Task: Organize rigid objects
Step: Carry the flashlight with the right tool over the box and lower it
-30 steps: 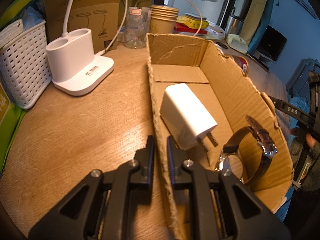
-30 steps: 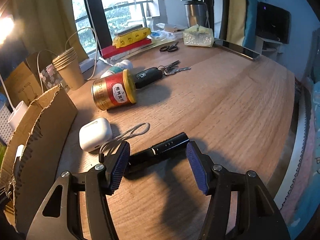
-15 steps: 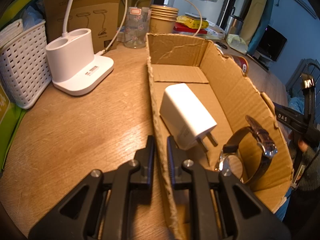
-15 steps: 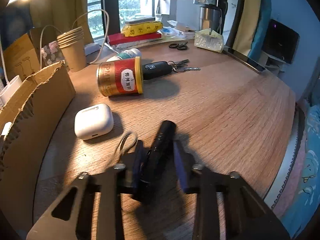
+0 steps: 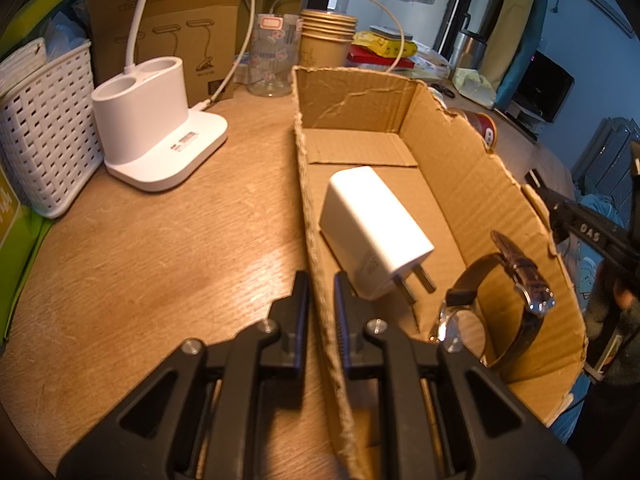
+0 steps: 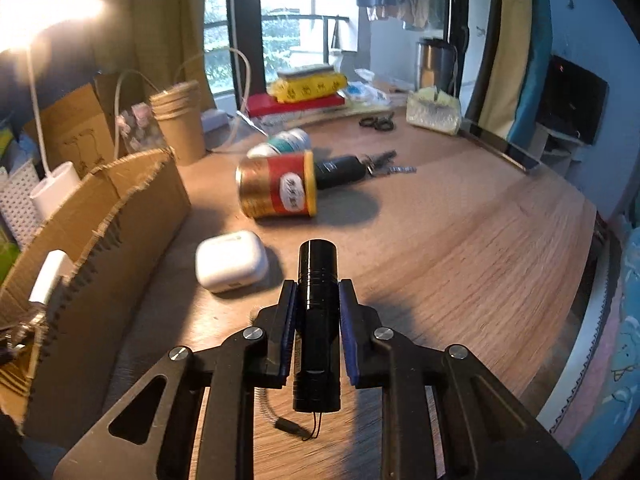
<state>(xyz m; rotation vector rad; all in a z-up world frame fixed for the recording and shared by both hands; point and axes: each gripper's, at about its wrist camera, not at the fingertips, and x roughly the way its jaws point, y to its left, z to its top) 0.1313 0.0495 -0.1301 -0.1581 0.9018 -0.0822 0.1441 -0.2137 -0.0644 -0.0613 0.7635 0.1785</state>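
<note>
My right claw (image 6: 318, 312) has just clamped shut on the black flashlight (image 6: 318, 312), which a second ago lay crosswise on the bench (image 6: 460, 240) between wide-open pads. Now the barrel runs straight out ahead between the blue pads, its lens end poking past the tips and its lanyard dangling beneath the tail. It looks clear of the wood, so I'd call the pick made.

To the left of this claw sits the white earbud case (image 6: 230, 260), and farther ahead the red-and-gold tin (image 6: 276, 188) on its side with the car key (image 6: 340, 170) behind it. All three are yet to be sorted, I'd say.

My left claw (image 5: 320, 312) hasn't budged: pads narrow, pinching the near wall of the cardboard box (image 5: 500, 208). Just ahead of it and to the right, inside, lie the white charger (image 5: 372, 232) and the wristwatch (image 5: 500, 300). Next I judge the flashlight swings left, over that torn rim.
</note>
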